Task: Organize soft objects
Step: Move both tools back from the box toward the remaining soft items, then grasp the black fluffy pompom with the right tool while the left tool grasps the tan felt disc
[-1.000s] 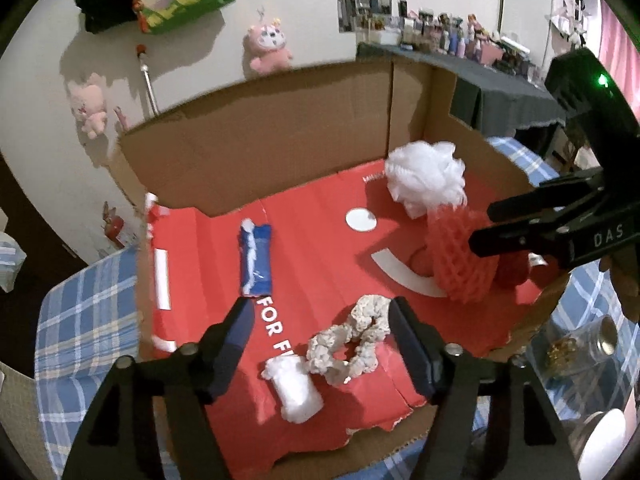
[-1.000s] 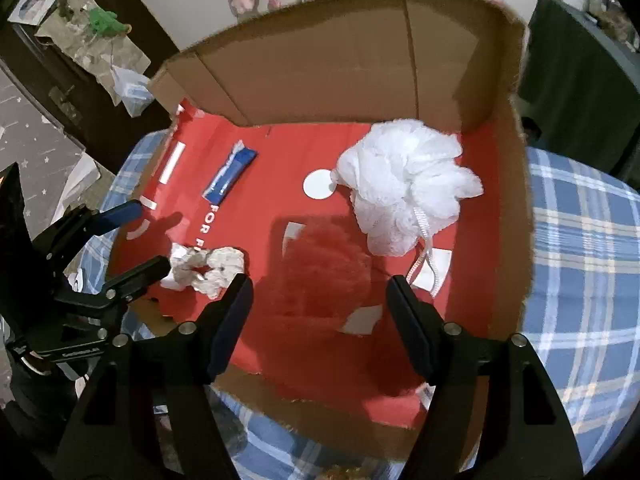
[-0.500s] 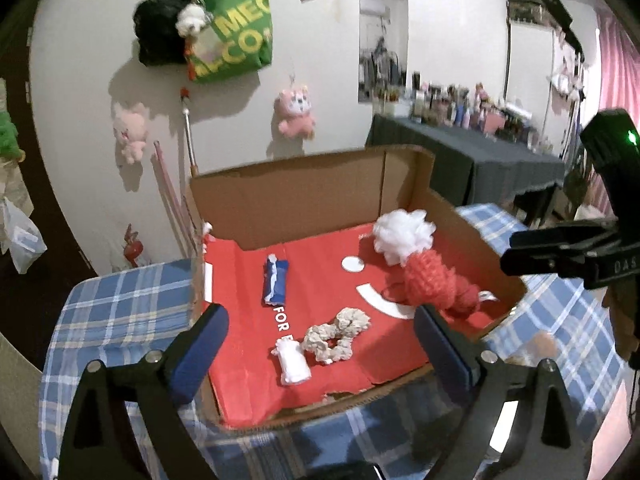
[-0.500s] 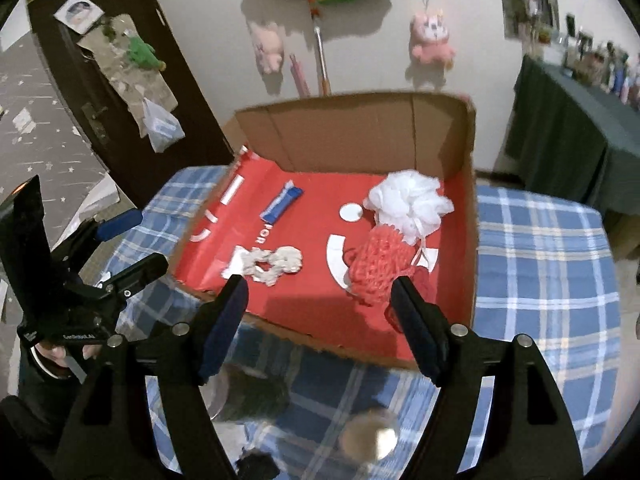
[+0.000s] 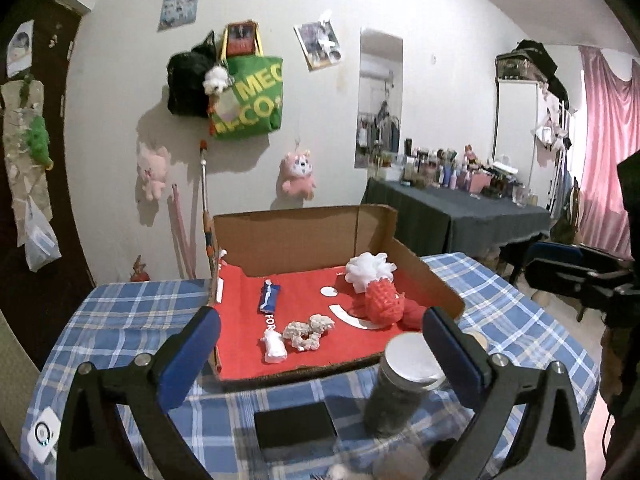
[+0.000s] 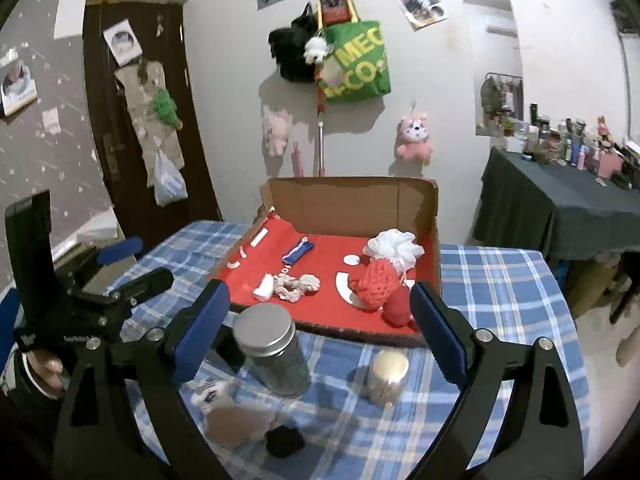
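Right wrist view: five soft items are lying inside the cardboard box [image 6: 352, 196] on the plaid table [image 6: 500, 280] — a white pouf [image 6: 394, 246] by its far right wall, a red mesh sponge [image 6: 376, 284] just in front, a beige scrunchie [image 6: 298, 286], a white roll [image 6: 264, 287] and a blue pack [image 6: 298, 251]. Sorting is looking nearly finished; a fuzzy item [image 6: 236, 416] is sitting outside, nearer than the box. The right gripper [image 6: 320, 320] and left gripper [image 5: 320, 344] are hovering short of the box, jaws spread wide, grasping nothing.
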A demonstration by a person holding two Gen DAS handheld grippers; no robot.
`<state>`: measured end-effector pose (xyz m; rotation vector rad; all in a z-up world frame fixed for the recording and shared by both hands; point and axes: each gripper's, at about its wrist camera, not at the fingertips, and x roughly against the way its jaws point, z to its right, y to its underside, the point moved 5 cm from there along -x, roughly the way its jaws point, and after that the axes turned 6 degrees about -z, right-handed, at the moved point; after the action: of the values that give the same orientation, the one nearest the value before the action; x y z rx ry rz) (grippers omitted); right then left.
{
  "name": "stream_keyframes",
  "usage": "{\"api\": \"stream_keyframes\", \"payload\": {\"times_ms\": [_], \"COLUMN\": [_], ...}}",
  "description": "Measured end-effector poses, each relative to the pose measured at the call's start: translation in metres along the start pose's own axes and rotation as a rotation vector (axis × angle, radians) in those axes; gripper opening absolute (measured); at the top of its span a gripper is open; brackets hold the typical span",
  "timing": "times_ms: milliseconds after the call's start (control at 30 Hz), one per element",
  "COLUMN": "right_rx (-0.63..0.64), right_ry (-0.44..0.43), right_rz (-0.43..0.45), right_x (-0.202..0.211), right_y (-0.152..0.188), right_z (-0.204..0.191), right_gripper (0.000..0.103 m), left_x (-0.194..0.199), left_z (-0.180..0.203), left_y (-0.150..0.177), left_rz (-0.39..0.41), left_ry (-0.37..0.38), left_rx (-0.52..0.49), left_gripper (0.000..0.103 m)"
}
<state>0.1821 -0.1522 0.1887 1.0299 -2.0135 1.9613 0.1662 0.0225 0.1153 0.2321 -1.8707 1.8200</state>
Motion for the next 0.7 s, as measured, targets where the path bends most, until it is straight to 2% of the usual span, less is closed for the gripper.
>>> {"api": "stream_keyframes", "payload": {"times_ms": [433,700], "right_rx": [0.024,-0.009], "right_ry": [0.12,0.127], "right_rz": [0.112,0.072], "right_x": [0.03,0.012], "right_y": [0.08,0.128], "right_z": [-0.022,-0.021], "right_gripper": [0.093,0.094], "left_x": [0.038,0.028], "left_z": [0.018,0.02], "left_y": [0.066,0.11], "left_rz": [0.046,-0.005], "left_ry": [-0.011,0.003], "left_rx": [0.036,0.066], "left_gripper": [0.103,0.103]}}
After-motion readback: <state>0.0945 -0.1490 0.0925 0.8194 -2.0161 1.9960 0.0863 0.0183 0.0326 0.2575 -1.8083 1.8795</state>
